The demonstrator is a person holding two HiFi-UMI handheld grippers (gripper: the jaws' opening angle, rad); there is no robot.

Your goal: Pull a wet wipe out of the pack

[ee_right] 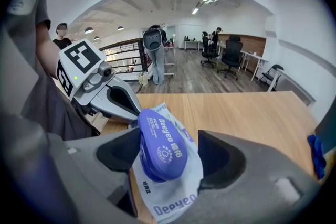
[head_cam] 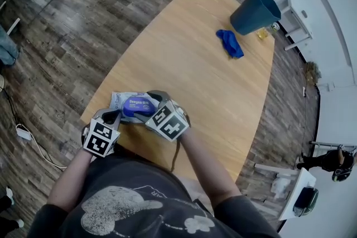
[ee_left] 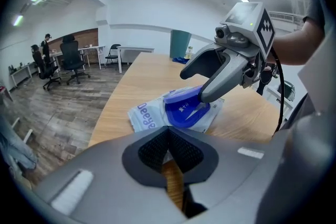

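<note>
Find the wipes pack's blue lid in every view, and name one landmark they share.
Head view: blue lid low, left of centre, at the near edge of the wooden table.
Left gripper view: lid at centre, on the wipes pack, just above the left gripper.
Right gripper view: lid lower centre, inside the open right gripper.
Shared landmark: the wooden table.

Angled down side by side, the left gripper (ee_left: 169, 139) has jaws together, the right gripper (ee_right: 168, 153) seemingly parted jaws.
</note>
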